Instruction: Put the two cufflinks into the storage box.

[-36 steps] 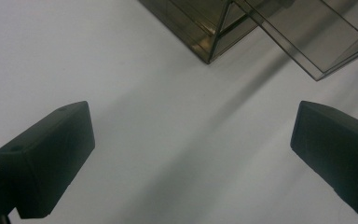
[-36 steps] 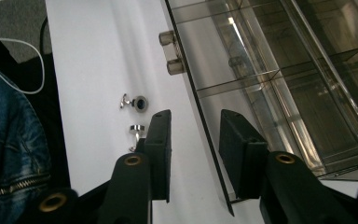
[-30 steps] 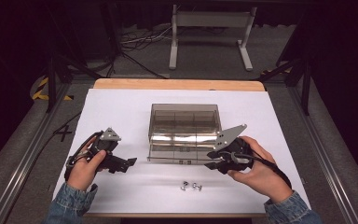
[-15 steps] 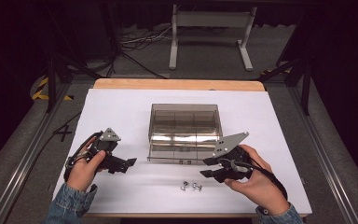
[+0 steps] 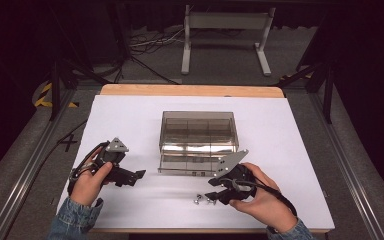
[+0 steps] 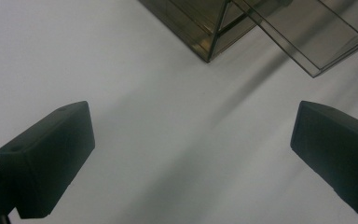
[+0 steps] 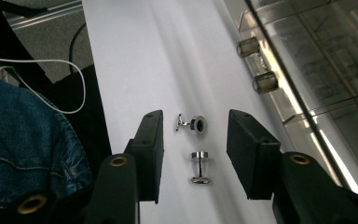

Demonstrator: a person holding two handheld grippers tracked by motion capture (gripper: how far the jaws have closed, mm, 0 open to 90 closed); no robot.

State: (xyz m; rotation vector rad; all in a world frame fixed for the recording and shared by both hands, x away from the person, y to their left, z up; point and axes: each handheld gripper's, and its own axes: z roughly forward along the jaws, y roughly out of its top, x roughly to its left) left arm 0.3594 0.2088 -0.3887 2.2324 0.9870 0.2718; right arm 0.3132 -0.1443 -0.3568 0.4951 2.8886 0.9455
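— What have I got under the right gripper (image 7: pixel 193 154)?
— Two shiny silver cufflinks (image 7: pixel 195 149) on the white table (image 5: pixel 130 115), lying between its parted jaws, untouched, near the clear drawer box (image 5: pixel 198 142).
— And my left gripper (image 6: pixel 191 154)?
— Jaws spread wide, holding nothing, above bare tabletop beside the box's corner.

There are two cufflinks (image 7: pixel 192 124) (image 7: pixel 200 166), one clear box (image 5: pixel 198 135), and two grippers (image 5: pixel 139 175) (image 5: pixel 214 188).
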